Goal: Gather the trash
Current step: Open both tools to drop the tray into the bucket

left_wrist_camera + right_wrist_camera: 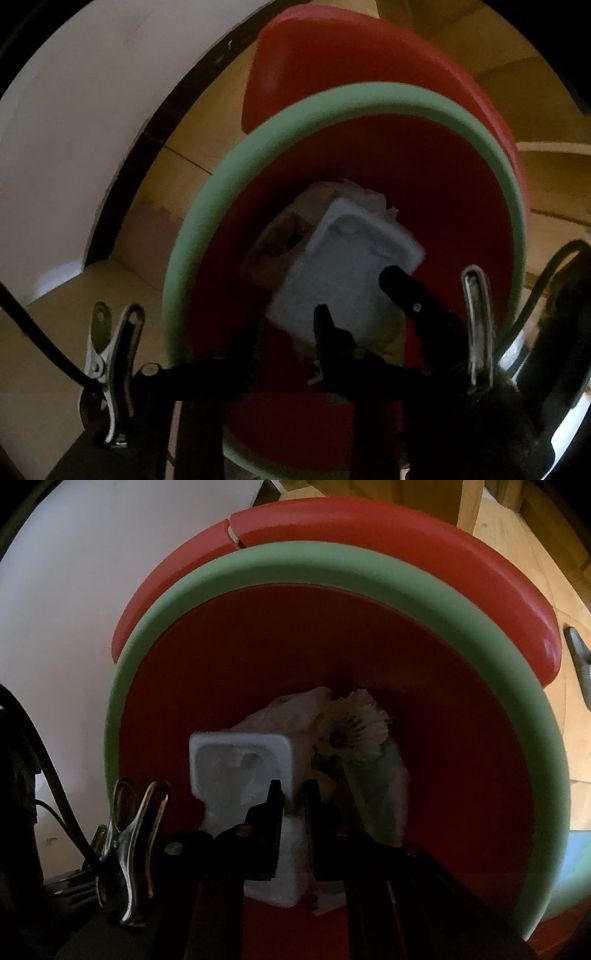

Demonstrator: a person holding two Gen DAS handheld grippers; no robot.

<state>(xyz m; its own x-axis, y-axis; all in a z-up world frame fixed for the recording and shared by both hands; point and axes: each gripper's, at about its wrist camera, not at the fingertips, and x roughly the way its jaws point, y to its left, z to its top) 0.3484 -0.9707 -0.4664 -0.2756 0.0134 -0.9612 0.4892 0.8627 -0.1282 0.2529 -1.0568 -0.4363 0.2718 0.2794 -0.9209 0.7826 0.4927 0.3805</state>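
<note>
Your left gripper (pixel 356 291) points steeply down into a round red plastic bin with a pale green rim (pixel 229 162), and its two black fingers stand moderately apart. The white foam tray (pixel 351 258) lies in the bin just beyond them; the right-hand finger overlaps the tray's edge in this view, but you cannot tell from here whether either pad presses on it. Crumpled white paper (pixel 376 197) sits behind the tray, deeper in the bin. To the left of the bin you have a white wall panel (pixel 74 129) with a dark strip along its foot, and a tan floor (pixel 207 122) beneath.

Your right gripper (pixel 292 790) also aims down into the same bin (pixel 258 565). Its fingers are close together, with a narrow gap, and the side wall of the tray (pixel 236 760) stands between them; the pads appear to touch that wall, so you seem to hold it lightly. To the right of the tray lie more crumpled paper (pixel 295 709) and a frayed white scrap with dark marks (pixel 354 723). A red hinged lid (pixel 406 539) stands open behind the rim.
</note>
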